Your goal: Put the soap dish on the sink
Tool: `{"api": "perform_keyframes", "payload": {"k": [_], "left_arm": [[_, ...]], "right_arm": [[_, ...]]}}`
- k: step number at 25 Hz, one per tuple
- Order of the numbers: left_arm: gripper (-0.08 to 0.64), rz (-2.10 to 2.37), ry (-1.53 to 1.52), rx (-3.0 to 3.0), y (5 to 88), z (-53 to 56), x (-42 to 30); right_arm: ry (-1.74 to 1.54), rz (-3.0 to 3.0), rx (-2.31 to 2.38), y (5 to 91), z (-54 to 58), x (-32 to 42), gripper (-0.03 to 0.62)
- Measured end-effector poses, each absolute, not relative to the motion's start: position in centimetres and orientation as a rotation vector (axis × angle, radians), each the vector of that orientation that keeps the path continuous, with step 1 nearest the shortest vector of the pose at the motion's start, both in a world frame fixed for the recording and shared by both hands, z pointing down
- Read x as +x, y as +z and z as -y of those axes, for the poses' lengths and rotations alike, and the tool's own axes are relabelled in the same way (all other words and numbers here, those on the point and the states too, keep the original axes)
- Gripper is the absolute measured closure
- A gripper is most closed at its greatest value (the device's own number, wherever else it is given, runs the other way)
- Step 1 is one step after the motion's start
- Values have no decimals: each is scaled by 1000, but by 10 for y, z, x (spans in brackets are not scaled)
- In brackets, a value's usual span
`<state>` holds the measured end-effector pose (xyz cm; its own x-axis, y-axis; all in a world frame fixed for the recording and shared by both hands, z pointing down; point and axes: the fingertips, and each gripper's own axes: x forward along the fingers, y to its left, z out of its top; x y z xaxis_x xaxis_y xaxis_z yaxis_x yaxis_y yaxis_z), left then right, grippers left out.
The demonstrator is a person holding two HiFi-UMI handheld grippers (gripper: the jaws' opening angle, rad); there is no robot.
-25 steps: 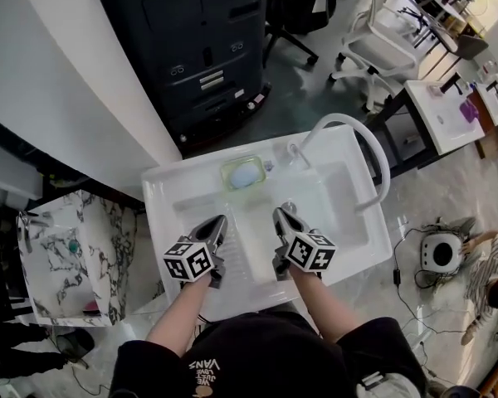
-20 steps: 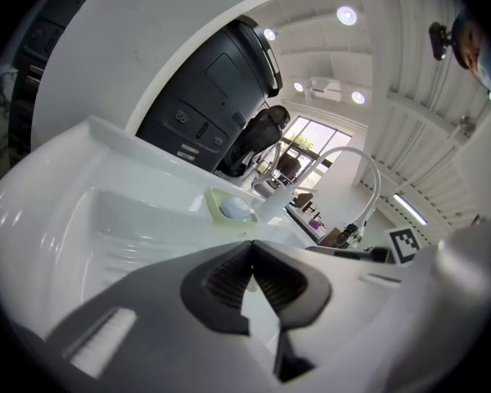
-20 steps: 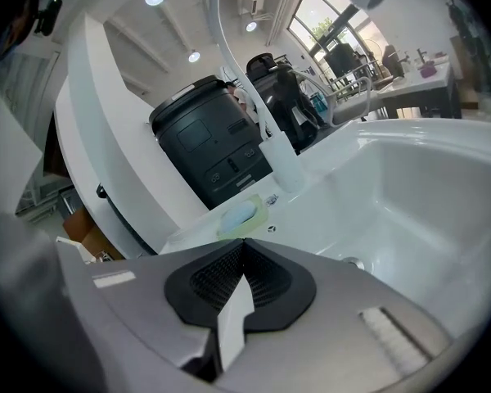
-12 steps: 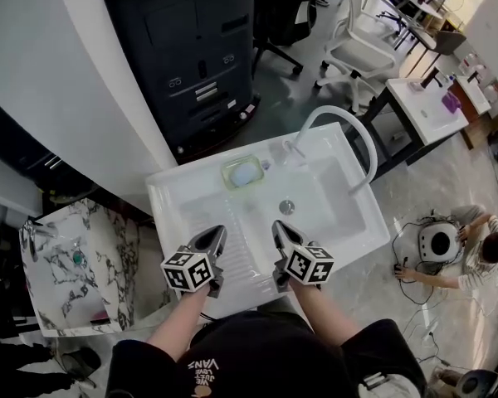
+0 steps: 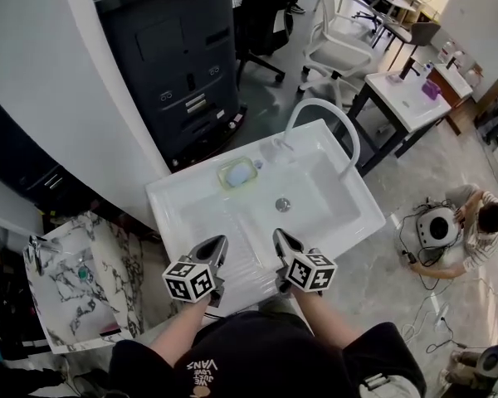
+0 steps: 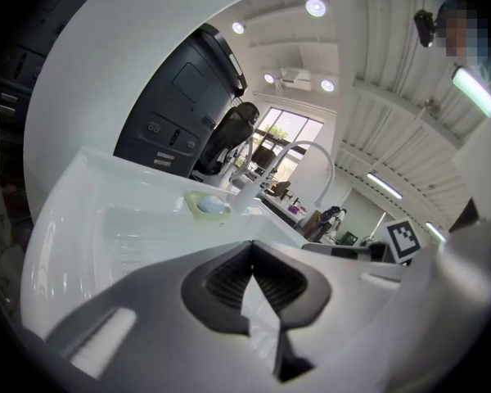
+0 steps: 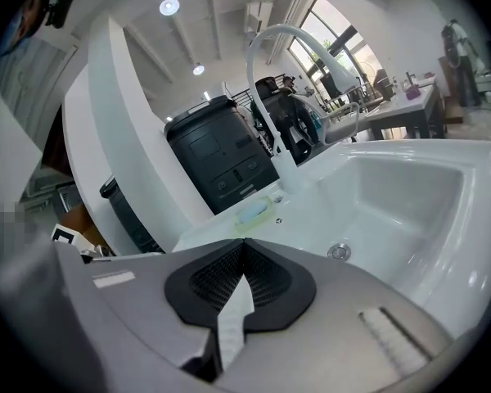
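A pale green soap dish (image 5: 237, 172) with a light blue soap bar rests on the back ledge of the white sink (image 5: 183, 201), left of the curved white faucet (image 5: 324, 118). The dish also shows in the left gripper view (image 6: 208, 206) and the right gripper view (image 7: 254, 212). My left gripper (image 5: 217, 245) and right gripper (image 5: 279, 240) hover side by side above the sink's front edge, well short of the dish. Both are shut with nothing between their jaws.
The sink's basin holds a round drain (image 5: 283, 205), with a ribbed drainboard (image 5: 232, 247) at its left. A dark cabinet (image 5: 170, 52) stands behind, a marble-patterned sink (image 5: 83, 280) at left. White office chairs (image 5: 336, 44), another white table (image 5: 411, 94) and a person on the floor (image 5: 477, 222) lie at right.
Both grippers have drawn back from the basin towards the sink's front edge and risen a little, still shut and empty. The soap dish stays on the back ledge.
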<state>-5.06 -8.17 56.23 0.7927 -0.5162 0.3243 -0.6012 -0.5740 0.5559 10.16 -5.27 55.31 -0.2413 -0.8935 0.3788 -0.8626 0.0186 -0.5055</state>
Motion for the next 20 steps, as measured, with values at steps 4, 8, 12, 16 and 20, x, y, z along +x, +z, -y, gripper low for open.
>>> {"api": "perform_keyframes", "payload": {"k": [4, 8, 12, 16, 20], "left_arm": [[508, 791, 180, 2337, 559, 69, -55], [508, 783, 181, 2358, 558, 58, -64], [508, 787, 167, 2368, 555, 48, -76], [508, 791, 170, 2388, 552, 41, -86], [508, 781, 163, 2393, 551, 35, -91]], "right_arm": [[-1008, -2204, -1917, 549, 39, 92, 591], [-990, -2203, -1927, 547, 25, 82, 591], [-964, -2201, -1953, 543, 14, 75, 591], [-935, -2203, -1966, 538, 8, 69, 591], [-922, -2208, -1974, 536, 2, 62, 591]]}}
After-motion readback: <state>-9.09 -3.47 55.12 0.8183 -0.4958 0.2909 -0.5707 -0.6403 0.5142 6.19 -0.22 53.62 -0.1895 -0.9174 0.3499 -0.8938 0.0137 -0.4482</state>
